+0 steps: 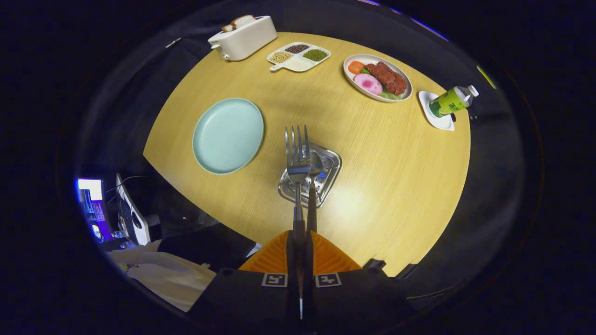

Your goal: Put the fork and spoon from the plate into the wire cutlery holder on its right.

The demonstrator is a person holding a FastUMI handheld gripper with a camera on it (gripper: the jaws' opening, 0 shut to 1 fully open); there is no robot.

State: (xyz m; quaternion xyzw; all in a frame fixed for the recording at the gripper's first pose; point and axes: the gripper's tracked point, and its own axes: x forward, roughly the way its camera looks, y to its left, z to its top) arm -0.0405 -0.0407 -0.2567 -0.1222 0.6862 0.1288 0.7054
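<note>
Fork (pixel 296 158) is clamped by its handle between my gripper (pixel 300 232) fingers, tines out over the wire holder (pixel 328 173); spoon (pixel 314 166) seemingly already in; plate (pixel 228 135) bare; next, I'd lower and release.

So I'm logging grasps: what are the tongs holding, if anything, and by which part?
The tongs are shut on the fork, gripping its handle end, tines pointing away.
</note>
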